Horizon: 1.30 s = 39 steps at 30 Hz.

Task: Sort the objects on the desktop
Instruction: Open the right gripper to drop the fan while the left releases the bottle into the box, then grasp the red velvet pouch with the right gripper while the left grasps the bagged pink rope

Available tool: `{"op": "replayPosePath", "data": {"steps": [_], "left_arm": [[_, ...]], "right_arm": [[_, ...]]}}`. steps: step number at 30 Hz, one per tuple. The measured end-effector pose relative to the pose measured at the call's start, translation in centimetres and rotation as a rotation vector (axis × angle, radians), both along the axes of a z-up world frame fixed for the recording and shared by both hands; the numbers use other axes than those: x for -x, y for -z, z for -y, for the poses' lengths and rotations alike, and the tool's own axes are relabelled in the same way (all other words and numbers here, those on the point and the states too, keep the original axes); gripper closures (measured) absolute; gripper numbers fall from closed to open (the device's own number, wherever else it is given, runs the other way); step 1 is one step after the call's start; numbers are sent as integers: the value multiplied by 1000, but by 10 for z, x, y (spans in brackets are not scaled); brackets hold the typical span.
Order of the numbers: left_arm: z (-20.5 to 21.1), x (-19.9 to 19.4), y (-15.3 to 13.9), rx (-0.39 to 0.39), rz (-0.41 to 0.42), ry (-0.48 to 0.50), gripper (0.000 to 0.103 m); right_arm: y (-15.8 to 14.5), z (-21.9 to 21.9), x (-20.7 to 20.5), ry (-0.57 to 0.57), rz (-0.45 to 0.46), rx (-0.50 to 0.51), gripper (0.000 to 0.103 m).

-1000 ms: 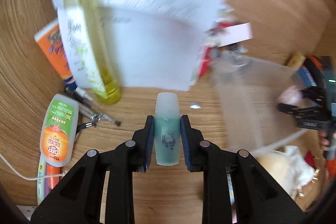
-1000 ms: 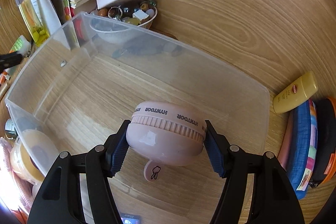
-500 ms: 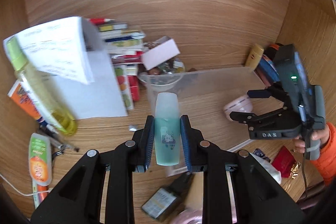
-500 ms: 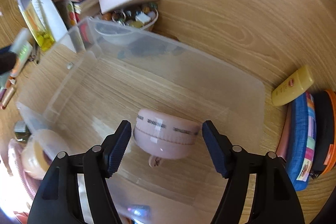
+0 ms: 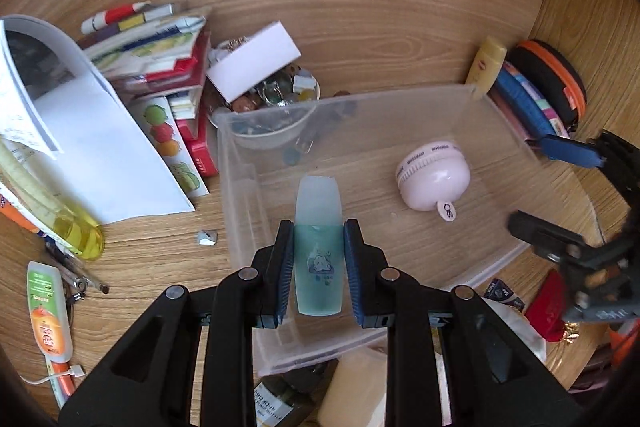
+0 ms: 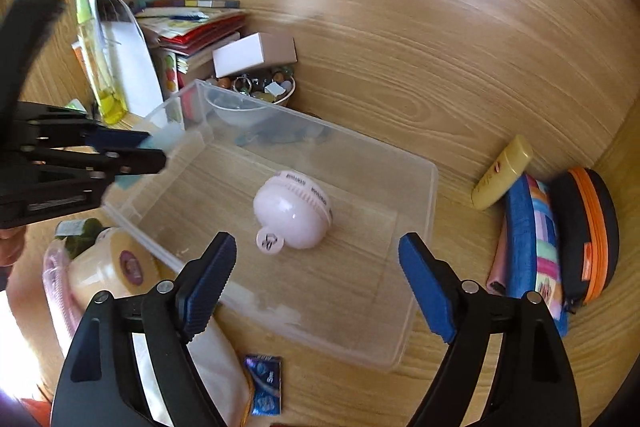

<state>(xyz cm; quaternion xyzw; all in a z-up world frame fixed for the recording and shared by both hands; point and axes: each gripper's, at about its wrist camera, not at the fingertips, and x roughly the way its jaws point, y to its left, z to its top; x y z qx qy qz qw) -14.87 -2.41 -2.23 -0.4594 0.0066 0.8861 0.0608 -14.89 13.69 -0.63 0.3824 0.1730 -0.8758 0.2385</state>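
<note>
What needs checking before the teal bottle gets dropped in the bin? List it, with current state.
1. Left tool gripping the teal bottle squarely: ok.
2. Bottle over the clear bin opening: ok in the left wrist view; height above the floor cannot tell.
3. Bare floor left beside the pink round case: ok, the case lies apart toward the right.
4. Right tool open and empty: ok.
5. Right tool out of the drop path: cannot tell.
</note>
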Motion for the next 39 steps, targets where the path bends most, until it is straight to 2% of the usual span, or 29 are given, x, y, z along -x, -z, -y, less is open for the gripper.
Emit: {"op": "replayPosePath", "data": {"steps": [6,11,19,21,23,25,28,31,35,39], "left_arm": [[-2,7,14,10,43,1,79],[-6,6,15,20,58,15,79],[3,-8,3,-1,30,6,78],[10,-19,-7,-16,0,1,72],[16,-30,-15,-24,-33,-6,51],[21,-43,-23,-23,-69,-10,43],[29,-65,-28,-7,-93,-18,42],[39,-83,-28,-18,-87,-35,36],[50,-103,-19,-69,-37,-88,34],[35,-113,-5,-107,9,-128,34]], "right_arm": [[-3,-21,-28,-1,-39,79,22],[-4,-41,-50,56,-86,89,21],[0,-74,-71,155,-96,129,21],[2,-80,-74,174,-94,128,22],[6,-86,-78,188,-83,132,22],[11,-91,-81,201,-68,136,22],[18,-97,-86,212,-40,143,22],[25,-100,-93,220,-33,130,22],[32,-99,-104,234,-47,86,22],[41,-100,-110,238,-25,83,22]]}}
